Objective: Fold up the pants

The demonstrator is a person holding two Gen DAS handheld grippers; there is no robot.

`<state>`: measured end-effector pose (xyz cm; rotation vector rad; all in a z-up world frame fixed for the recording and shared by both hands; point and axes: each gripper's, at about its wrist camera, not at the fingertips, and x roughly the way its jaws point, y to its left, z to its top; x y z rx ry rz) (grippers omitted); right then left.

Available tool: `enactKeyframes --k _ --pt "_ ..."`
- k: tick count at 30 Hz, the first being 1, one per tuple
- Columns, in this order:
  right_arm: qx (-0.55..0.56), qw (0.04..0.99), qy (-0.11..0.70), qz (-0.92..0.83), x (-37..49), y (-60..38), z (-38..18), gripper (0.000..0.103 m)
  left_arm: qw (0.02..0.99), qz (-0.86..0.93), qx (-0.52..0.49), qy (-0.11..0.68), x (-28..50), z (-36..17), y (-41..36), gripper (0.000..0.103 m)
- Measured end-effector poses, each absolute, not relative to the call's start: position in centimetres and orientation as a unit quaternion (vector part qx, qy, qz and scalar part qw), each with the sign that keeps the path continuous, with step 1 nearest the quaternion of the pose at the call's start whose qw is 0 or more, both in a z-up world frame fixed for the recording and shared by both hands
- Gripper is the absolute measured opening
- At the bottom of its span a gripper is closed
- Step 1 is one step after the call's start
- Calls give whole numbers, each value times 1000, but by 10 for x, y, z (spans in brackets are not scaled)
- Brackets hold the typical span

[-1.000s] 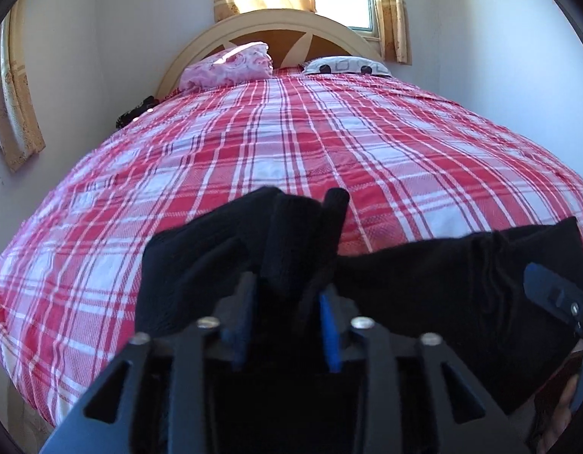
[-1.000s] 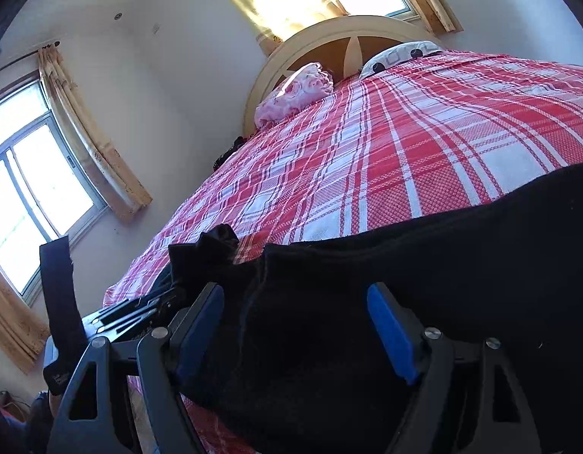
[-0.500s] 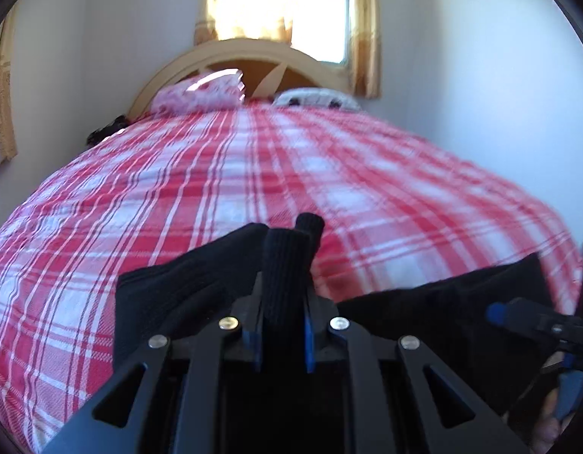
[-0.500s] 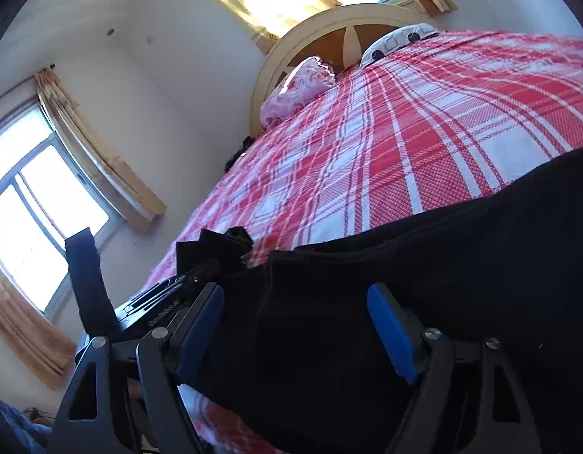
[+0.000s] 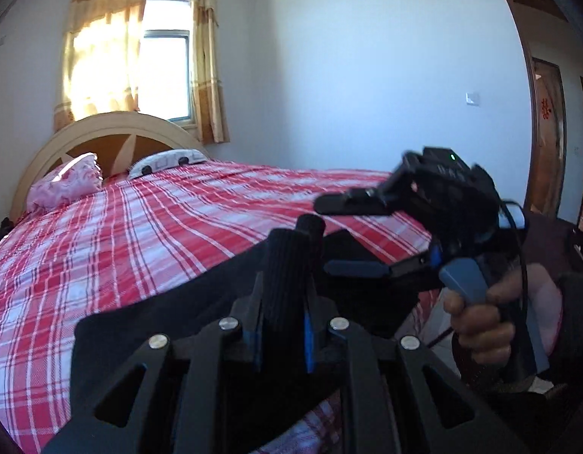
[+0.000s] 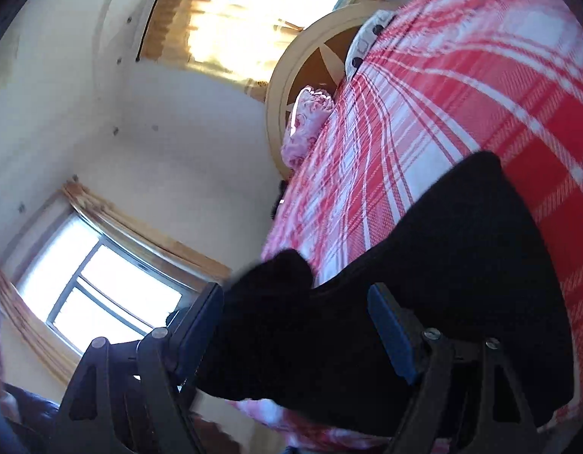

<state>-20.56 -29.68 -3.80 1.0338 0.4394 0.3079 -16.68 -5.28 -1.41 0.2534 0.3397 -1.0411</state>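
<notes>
Black pants (image 5: 200, 302) lie at the near edge of the red plaid bed (image 5: 147, 227). My left gripper (image 5: 282, 325) is shut on a bunched fold of the pants, which sticks up between its fingers. My right gripper (image 5: 352, 238) shows in the left wrist view at the right, held in a hand, its jaws wide apart above the pants' right part. In the right wrist view the right gripper (image 6: 295, 325) is open, tilted sideways, with the black pants (image 6: 424, 302) lying between and beyond its blue pads (image 6: 390, 336).
A pink pillow (image 5: 64, 185) and a white patterned pillow (image 5: 166, 160) lie at the rounded headboard (image 5: 102, 132). Curtained windows (image 5: 162, 75) are behind the bed and on the left wall (image 6: 94, 302). A wooden door frame (image 5: 549, 132) stands at right.
My left gripper closed on the pants fold and lifted, swinging its view to the right. My right gripper stayed open and rolled sideways, lifting away from the fabric.
</notes>
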Motion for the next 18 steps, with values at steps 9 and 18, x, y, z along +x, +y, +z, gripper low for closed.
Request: enactKeyframes --k 9,18 --pt "435 840 277 168 -174 -270 -36 80 850 -480 145 160 -172 -18 -52 16" --pt "386 848 330 151 -157 -266 -41 27 848 -474 160 177 -172 -27 -59 16"
